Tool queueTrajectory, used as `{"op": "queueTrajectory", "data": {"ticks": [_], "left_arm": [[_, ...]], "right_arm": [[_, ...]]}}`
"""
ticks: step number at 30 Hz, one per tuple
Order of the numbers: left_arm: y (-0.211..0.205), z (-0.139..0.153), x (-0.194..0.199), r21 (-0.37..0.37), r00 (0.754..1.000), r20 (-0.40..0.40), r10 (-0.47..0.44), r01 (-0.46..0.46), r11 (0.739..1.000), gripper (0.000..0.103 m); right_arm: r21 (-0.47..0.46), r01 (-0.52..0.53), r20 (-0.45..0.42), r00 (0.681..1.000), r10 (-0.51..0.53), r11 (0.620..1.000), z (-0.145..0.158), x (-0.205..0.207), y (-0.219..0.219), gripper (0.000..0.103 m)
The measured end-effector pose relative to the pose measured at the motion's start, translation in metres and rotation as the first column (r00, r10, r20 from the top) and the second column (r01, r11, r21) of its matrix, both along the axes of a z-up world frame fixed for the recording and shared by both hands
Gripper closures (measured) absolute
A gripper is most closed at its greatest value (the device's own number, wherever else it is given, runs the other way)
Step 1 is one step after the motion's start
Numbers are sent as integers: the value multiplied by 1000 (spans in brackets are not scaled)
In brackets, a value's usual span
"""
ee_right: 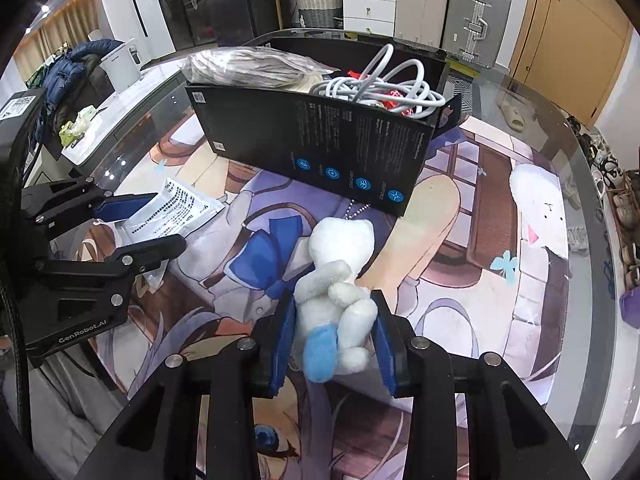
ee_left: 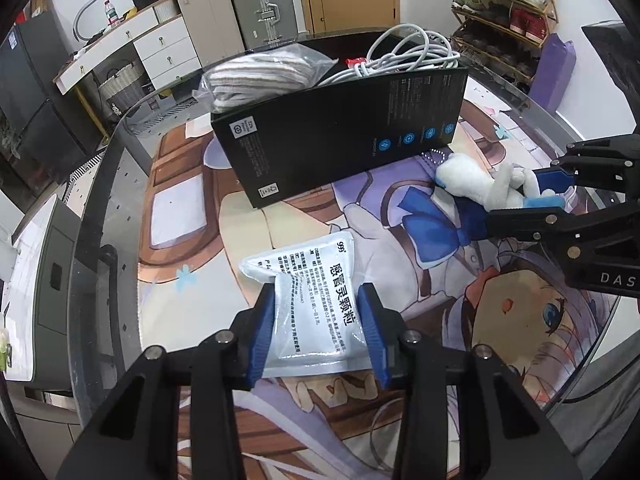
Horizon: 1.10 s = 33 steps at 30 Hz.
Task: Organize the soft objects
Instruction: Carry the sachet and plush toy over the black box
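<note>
Between my left gripper's (ee_left: 316,328) blue pads sits the white sachet (ee_left: 308,308), pinched at its near end, flat on the printed mat (ee_left: 400,240); my right gripper (ee_right: 334,344) is clamped on the plush toy (ee_right: 336,280) just before the black box (ee_left: 340,136). Both grasps look made, so I judge lifting comes next: carry each over the box rim, clear of the cable (ee_right: 384,88) and bagged cloth (ee_left: 260,76)

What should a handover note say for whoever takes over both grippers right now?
Left gripper: shut on the sachet, on the mat.
Right gripper: shut on the plush, near the box.
Done: bagged cloth and cable are in the box.
Left: put sachet and plush into the box, probably.
</note>
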State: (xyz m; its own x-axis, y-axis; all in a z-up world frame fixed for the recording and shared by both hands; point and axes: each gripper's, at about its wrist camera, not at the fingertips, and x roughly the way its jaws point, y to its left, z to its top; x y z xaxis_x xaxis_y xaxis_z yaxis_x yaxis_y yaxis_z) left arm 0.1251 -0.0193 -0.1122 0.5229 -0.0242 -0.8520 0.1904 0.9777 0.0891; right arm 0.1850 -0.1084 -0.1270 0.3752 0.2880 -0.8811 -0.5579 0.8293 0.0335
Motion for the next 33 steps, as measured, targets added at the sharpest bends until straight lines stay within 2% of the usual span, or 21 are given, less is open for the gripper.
{"op": "queueTrajectory", "data": {"ticks": [9,16,25,33], "left_arm": [[-2,16,-7,-14,999,41,-16,16,1000,64],[0,18,-7,-26,999,34,-14,15,1000,64],[0,25,-9,-35,999,49,-16,18,999,64],[-2,47,-14,-66,996,82,-16,21,998,64]], "right_arm": [[11,-5,-7,1000,5,1000,9,-5,-5,66],[31,-15,-9,1000,16,999,16,-14,-9,66],[108,29,41,999,-34,994,43,-16,-25,68],[168,-1,93,996,-15,986,71,-33,-24,69]]}}
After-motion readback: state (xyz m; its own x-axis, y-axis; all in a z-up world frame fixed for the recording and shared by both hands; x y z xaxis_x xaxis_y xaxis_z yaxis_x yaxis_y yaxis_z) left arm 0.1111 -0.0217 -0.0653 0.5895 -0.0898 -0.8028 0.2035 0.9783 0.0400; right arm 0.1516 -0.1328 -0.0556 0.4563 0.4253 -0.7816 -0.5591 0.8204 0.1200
